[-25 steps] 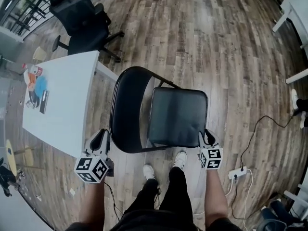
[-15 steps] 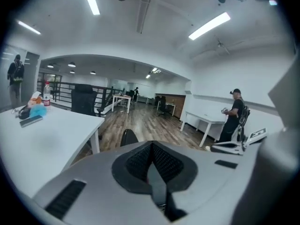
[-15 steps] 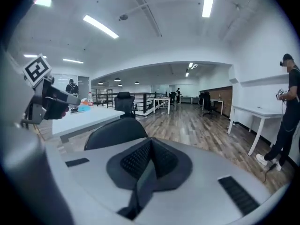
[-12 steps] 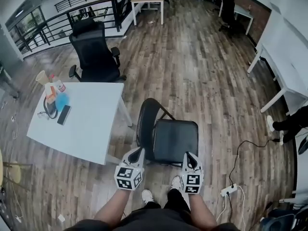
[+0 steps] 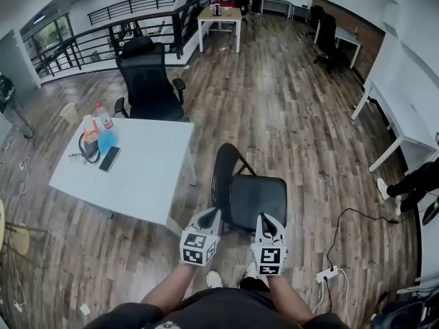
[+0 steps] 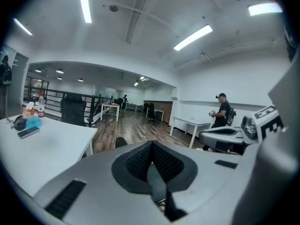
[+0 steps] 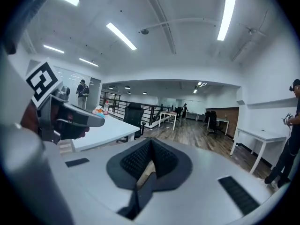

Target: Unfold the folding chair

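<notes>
— Chair position?
— Folding chair (image 5: 255, 199) stands opened on the wood floor (image 5: 288, 94), lower centre of frame, right of the white bench (image 5: 137, 163). Seat appears level.
— Tongs?
— Left tongs (image 5: 212, 216) and right tongs (image 5: 263, 221) are both pressed together, just below the seat in frame.

Cannot see chair (image 5: 257, 196) front corners behind left gripper (image 5: 212, 216), right gripper (image 5: 265, 221). Cannot name clutter (image 5: 96, 142) on counter (image 5: 144, 177). Leg (image 5: 410, 182) cut off at right.

Left tongs (image 5: 211, 215), right tongs (image 5: 264, 220): grey shells, black ribbed pads (image 6: 138, 162), black-and-white marker cubes (image 5: 197, 248). Dark clothes (image 5: 219, 311), white shoe (image 5: 214, 279).
</notes>
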### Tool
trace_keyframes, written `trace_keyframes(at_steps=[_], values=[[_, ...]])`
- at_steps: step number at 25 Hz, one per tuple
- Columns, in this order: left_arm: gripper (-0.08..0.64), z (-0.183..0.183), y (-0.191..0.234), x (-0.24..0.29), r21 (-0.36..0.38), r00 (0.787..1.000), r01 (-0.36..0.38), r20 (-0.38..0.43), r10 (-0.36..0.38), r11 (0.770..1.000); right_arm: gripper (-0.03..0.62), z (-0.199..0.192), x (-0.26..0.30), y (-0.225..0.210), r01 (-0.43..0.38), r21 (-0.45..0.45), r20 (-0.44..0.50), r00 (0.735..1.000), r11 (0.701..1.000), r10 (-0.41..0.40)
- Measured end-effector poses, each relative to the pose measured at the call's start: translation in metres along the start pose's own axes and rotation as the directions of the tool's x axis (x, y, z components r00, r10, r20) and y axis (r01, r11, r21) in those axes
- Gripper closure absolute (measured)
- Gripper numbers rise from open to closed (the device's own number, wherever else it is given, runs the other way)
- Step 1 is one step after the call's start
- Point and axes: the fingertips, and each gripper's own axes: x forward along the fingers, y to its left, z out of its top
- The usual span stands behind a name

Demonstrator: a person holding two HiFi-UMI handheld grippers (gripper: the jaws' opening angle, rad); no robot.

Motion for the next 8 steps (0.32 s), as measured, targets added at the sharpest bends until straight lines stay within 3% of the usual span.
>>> trace_keyframes(at_steps=[8], values=[[0.555,0.018,-0.008,-0.009,0.039,0.998,-0.008,0.061,0.006,0.999,0.578,0.031,-0.008,0.009,0.012,-0.045,0.099,0.995,0.999,-0.007]])
